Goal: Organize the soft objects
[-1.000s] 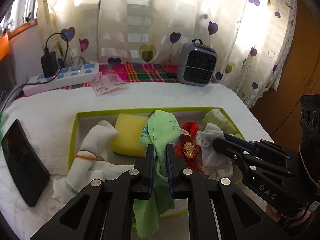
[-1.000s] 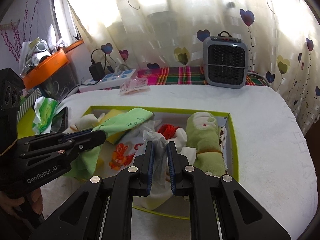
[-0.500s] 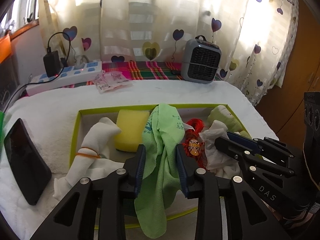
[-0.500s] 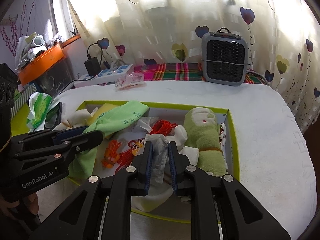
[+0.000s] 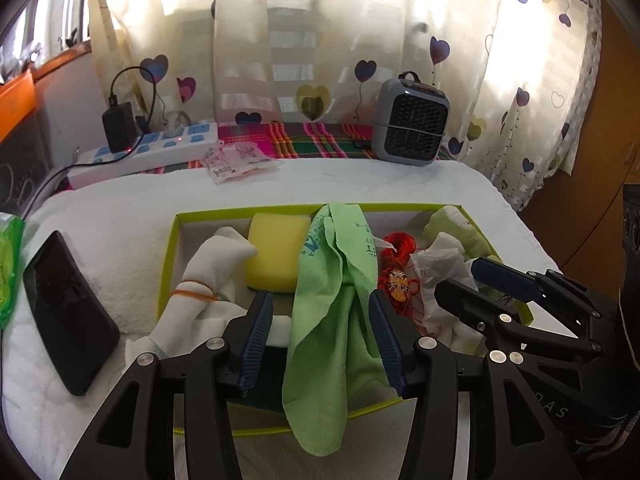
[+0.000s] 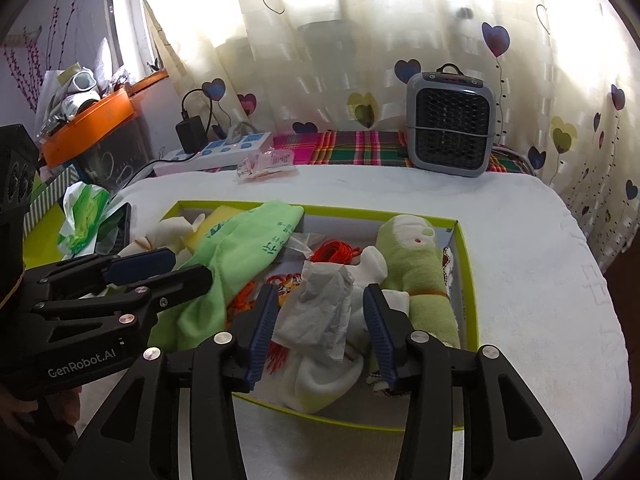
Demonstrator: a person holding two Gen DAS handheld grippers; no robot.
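a: item one, green cloth [image 5: 340, 320]. where do we log it?

b: draped over the front rim of the green-edged box [image 5: 168, 264], one end inside beside the yellow sponge [image 5: 276, 252], the other hanging out onto the white bed cover [image 5: 120, 216]. our left hand-held gripper [image 5: 320, 340] stands wide around it, pads clear of the fabric.

a: handling?

b: we judge it light, limp and prone to slide; take it at the bunched middle, not the loose tail.

a: item two, crumpled white tissue [image 6: 320, 304].

b: lies on a white sock [image 6: 320, 376] at the box front, left of the rolled green towel [image 6: 416, 276]. our right hand-held gripper [image 6: 320, 332] is wide as well, holding nothing.

a: handling?

b: we judge it very thin and easily torn; pinch the thick crumple gently. the red tassel [image 6: 334, 250] beside it could snag.
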